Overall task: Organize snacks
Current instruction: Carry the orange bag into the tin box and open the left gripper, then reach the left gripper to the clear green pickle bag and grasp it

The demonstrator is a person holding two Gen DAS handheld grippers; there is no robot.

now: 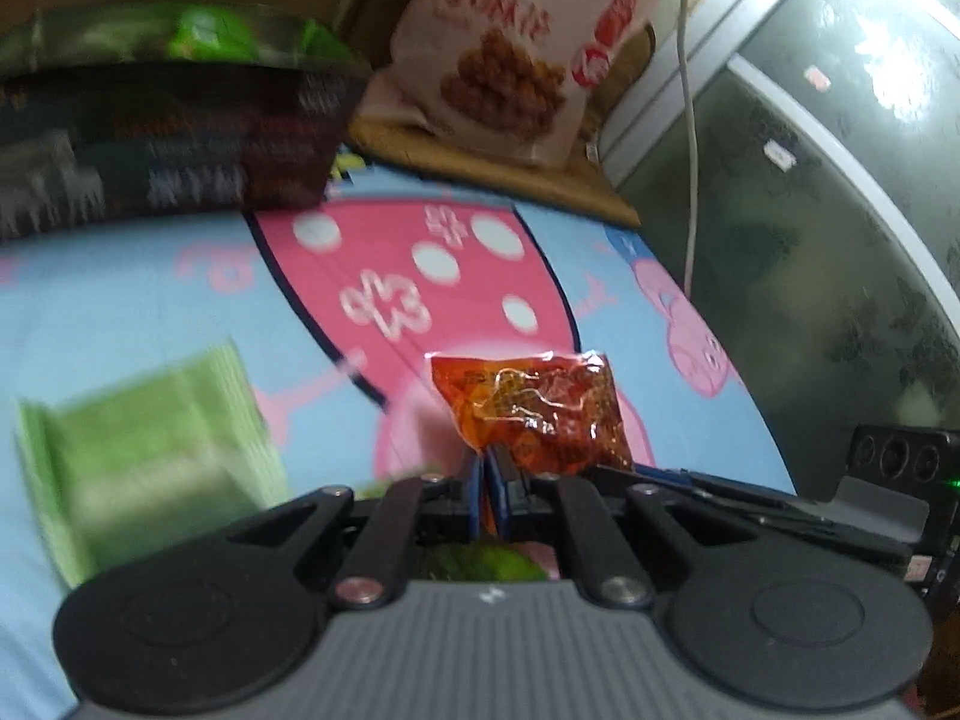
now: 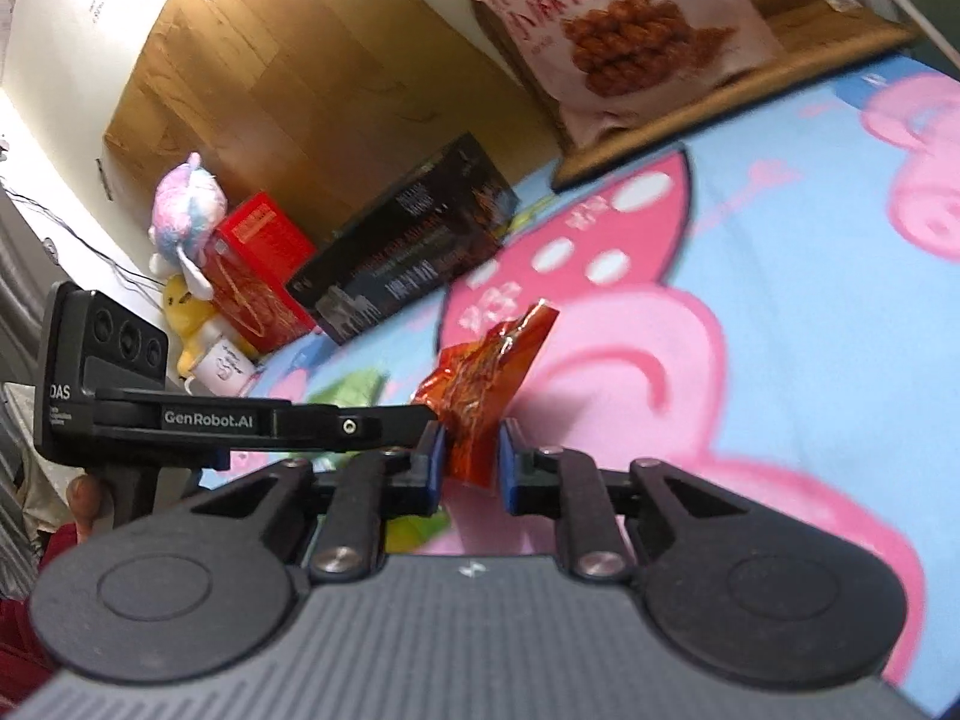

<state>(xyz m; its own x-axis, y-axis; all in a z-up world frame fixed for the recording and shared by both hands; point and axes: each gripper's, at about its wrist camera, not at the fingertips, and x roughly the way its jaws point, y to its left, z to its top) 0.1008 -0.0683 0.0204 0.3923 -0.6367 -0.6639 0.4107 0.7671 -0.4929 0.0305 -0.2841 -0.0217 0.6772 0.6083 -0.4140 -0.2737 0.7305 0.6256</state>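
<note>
Left hand-held gripper [image 1: 493,480]: clenched on red snack packet [image 1: 534,411].
Right hand-held gripper [image 2: 471,459]: parted around packet's lower edge.
Advice: right should clench before left releases.

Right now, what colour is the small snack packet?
Shiny orange-red snack packet, clearest in the left wrist view.

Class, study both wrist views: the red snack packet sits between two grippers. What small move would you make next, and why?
Probably close the right gripper on the red snack packet. The left gripper already pinches its lower edge, while the right one's blue pads stand apart on either side of it, seemingly not yet pressing.
</note>
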